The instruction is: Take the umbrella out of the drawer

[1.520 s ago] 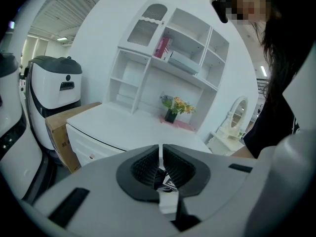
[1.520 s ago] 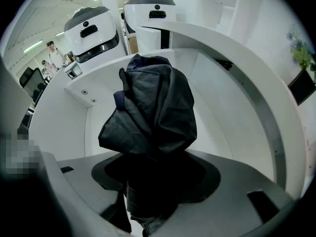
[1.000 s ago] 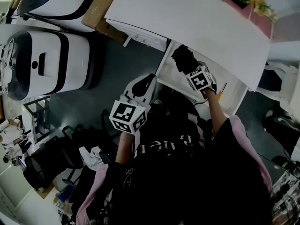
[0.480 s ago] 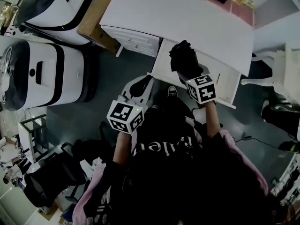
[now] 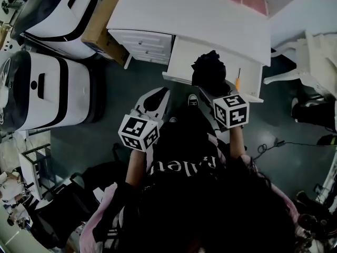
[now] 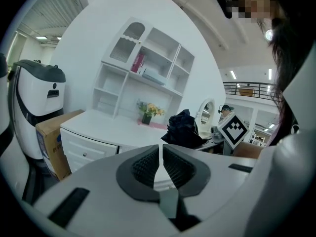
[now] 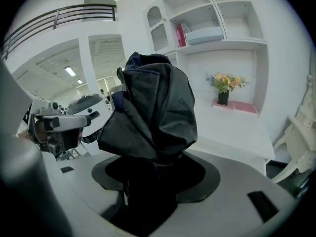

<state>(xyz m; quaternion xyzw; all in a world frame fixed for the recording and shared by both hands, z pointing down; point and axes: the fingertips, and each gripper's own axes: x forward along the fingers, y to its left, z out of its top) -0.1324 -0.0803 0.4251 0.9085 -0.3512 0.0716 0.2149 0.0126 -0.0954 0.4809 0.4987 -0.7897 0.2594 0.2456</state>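
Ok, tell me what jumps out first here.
The dark bundled umbrella stands out, clamped in the right hand-held gripper over the open drawer of the white desk. The left hand-held gripper hangs shut and empty, off to the left, short of the desk.

We find the desk (image 5: 210, 20) at top centre, the drawer (image 5: 181, 62) just below it, the umbrella (image 5: 209, 70) overlapping the drawer, and a box (image 5: 102, 28) at the desk's left.
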